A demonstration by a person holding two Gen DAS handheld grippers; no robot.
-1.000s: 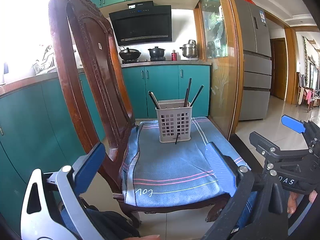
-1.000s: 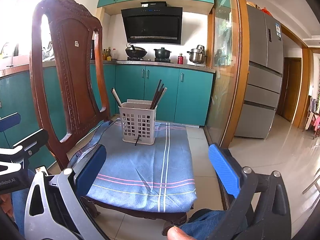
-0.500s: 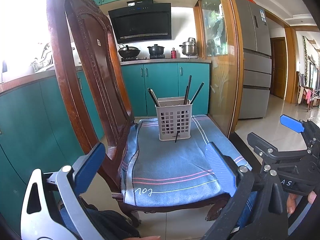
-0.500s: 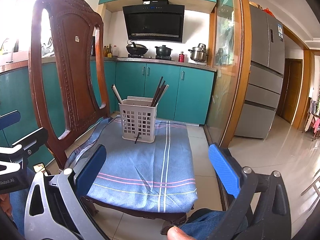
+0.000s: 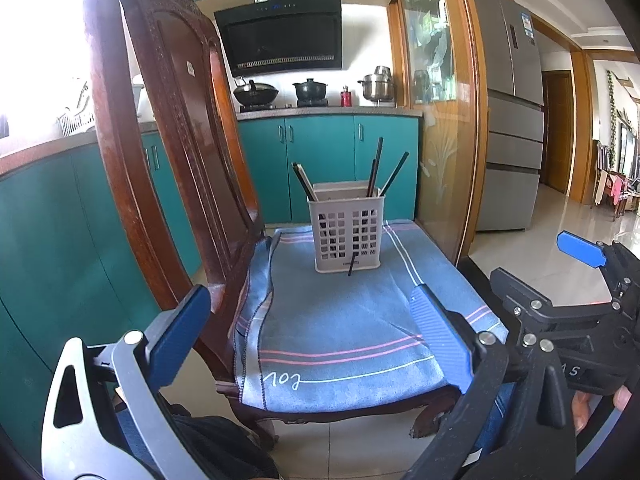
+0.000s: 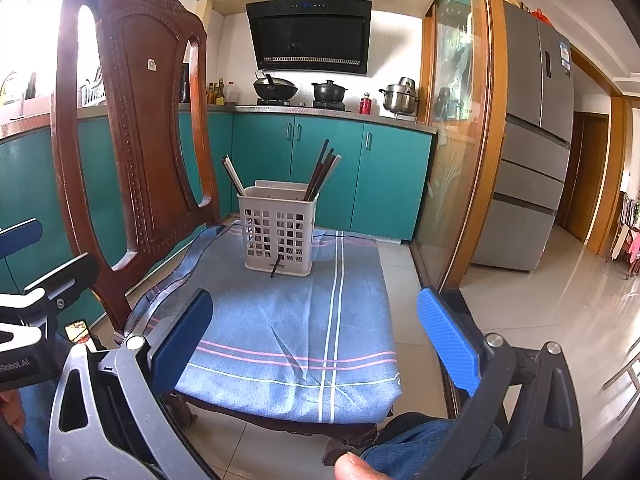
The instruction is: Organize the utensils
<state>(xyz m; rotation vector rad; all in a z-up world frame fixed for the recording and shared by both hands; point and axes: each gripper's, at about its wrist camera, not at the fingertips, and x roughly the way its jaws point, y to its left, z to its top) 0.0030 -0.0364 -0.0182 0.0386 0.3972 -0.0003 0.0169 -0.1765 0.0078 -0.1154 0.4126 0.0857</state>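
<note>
Chopsticks (image 6: 320,170) are best pinched up high, above the basket (image 6: 278,232) rim; both grippers' (image 5: 304,320) (image 6: 316,328) fingers are held wide apart, empty.

One basket (image 5: 346,227), one chair (image 6: 136,128)

- A utensil basket (image 6: 279,232) stood on a cloth (image 6: 288,328) covering a chair seat (image 6: 280,420).
- Chopsticks (image 6: 320,170) stood inside the basket.
- Cabinets (image 6: 328,176) lay behind.
</note>
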